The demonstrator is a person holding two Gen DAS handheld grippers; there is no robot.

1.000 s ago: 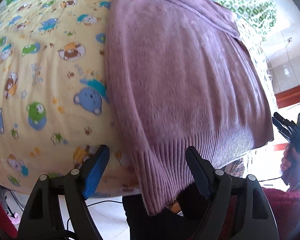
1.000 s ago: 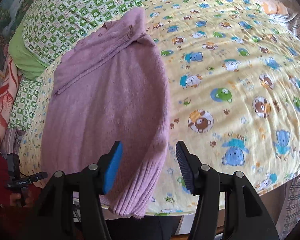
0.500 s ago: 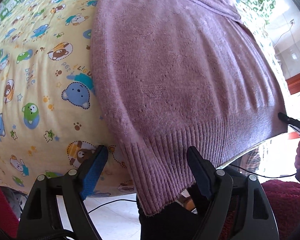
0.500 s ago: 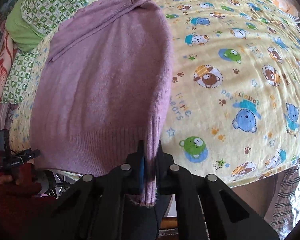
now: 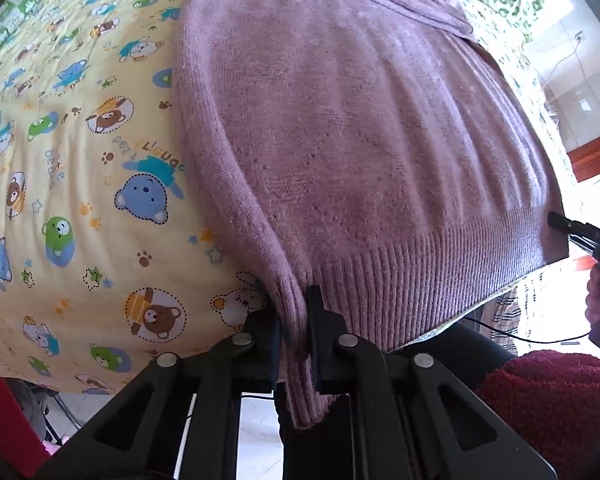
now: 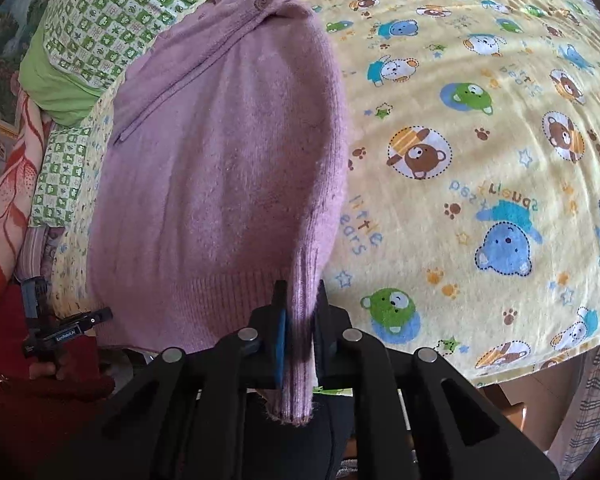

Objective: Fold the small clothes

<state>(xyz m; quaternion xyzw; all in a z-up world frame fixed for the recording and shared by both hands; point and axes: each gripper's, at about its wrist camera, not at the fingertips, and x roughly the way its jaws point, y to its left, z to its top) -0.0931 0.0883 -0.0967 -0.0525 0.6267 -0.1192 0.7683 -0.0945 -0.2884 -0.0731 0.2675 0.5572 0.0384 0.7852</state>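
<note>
With both jaws clamped on the purple sweater's [image 5: 360,128] ribbed hem [image 6: 300,320], the corners should be lifted evenly and together.

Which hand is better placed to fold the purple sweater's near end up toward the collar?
Right, narrowly: the right gripper, jaws just closed, grips the purple sweater deep at its ribbed end. The left gripper grips it too, so both should probably lift together.
</note>
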